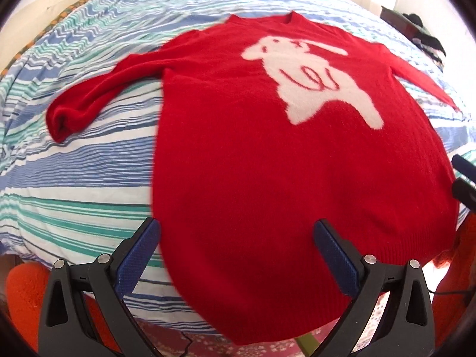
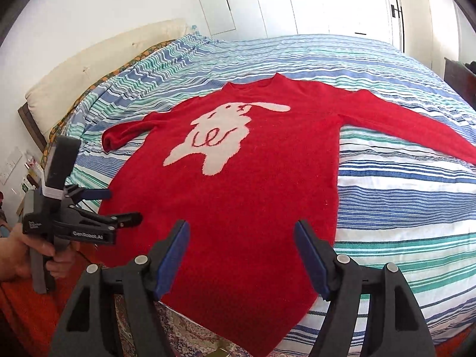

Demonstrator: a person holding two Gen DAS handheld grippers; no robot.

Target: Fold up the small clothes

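- Centre of both views: red sweater (image 1: pixel 253 154) lies flat, front up, on the bed (image 1: pixel 74 184) w/ blue, green & white striped cover; neck toward the top of frame, hem toward the bottom.
- White animal figure (image 1: pixel 312 80) w/ red squiggle sits on the chest, upper right of centre in left wrist view, upper centre-left in right wrist view.
- One sleeve (image 1: pixel 98 95) runs out to the left of frame, cuff bunched; other sleeve (image 2: pixel 416 128) stretches to the right edge in right wrist view.
- Hem hangs over the near bed edge, above a patterned rug (image 2: pixel 178 333) at frame bottom.
- Left gripper (image 1: pixel 238 232): jaws spread wide, holding nothing, over the hem's left part; left finger over striped cover just beside the sweater edge, right finger over red knit. Contact w/ fabric: can't tell.
- Right gripper (image 2: pixel 241 232): jaws wide too, empty, both fingers over lower sweater body.
- Left gripper also seen from the side at left edge of right wrist view, held in a hand (image 2: pixel 17 255).
- Beige headboard (image 2: pixel 89 71) at upper left; white doors (image 2: pixel 312 3) at top.
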